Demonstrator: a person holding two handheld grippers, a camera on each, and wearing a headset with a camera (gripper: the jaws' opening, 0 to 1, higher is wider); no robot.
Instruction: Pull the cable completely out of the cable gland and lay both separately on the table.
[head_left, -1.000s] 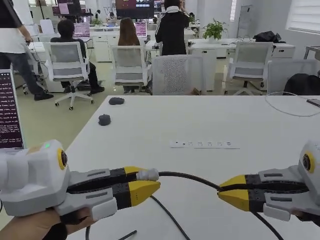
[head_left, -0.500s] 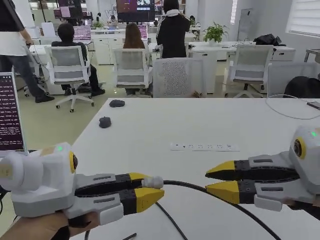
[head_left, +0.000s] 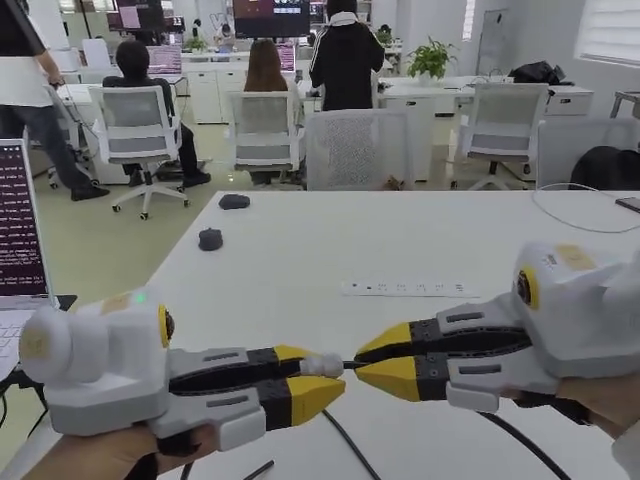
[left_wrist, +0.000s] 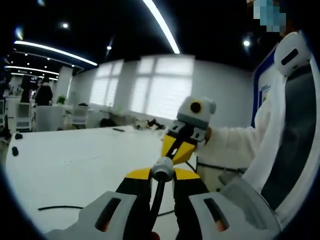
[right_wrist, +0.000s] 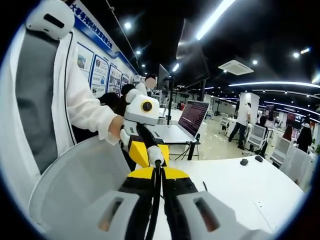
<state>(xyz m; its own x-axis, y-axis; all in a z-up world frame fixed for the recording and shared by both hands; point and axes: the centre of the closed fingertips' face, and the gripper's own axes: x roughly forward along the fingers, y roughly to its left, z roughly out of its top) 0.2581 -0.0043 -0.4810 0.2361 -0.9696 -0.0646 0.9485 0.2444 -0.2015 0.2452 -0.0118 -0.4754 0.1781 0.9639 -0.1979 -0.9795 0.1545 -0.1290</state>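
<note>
White tabletop (head_left: 300, 250), busy office behind. Left claw (head_left: 328, 372) clamped shut on cable gland (left_wrist: 163, 169) at 6 o'clock. Right claw (head_left: 362, 362) in from 3 o'clock, closed on cable (right_wrist: 156, 195) just beside gland. Probably light, floppy, slick jacket; gland rigid. Best to grip close, pull straight.

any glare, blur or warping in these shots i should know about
Head view: even office light, sharp, no harsh glare on the table. Left gripper view: fisheye bends the room, windows washed out. Right gripper view: same warp, dark ceiling, cable gland and cable sharp.
</note>
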